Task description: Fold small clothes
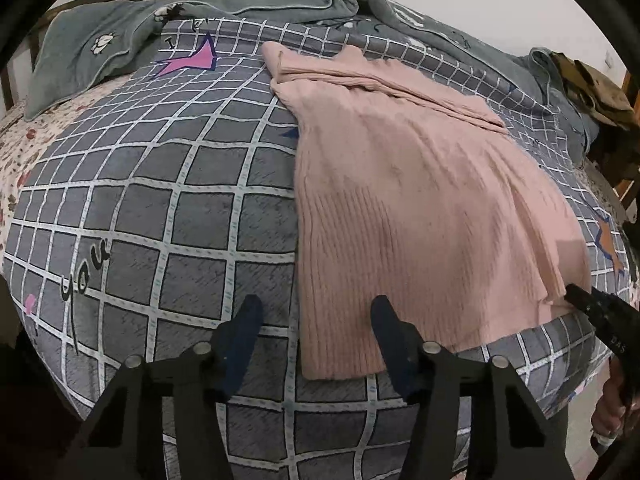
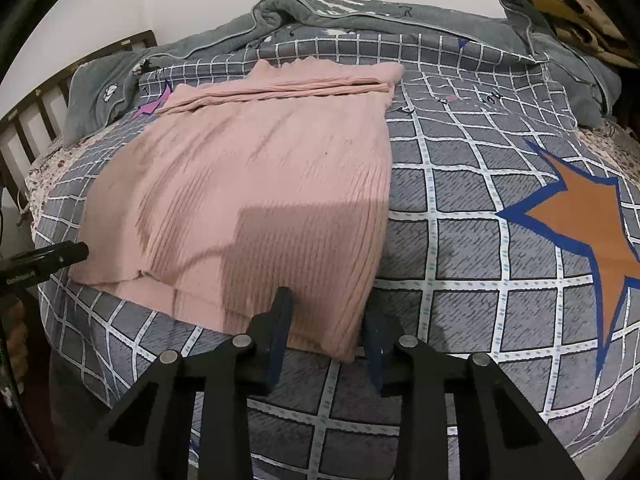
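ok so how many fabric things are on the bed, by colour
pink: 1, the ribbed knit garment
grey checked: 1, the bedcover
grey-green: 1, the plush blanket bunched along the far edge
floral: 1, the sheet at the bed's edge
olive-brown: 1, the cloth pile in the far corner
total: 5

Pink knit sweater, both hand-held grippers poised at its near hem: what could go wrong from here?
1. The left hand-held gripper straddles only the sweater's left corner; its pads could close beside the cloth or pinch the checked bedsheet too.
2. The right hand-held gripper is also at the edge; a thin bite may slip.
3. The sleeves folded across the top may slide loose when the hem is lifted.
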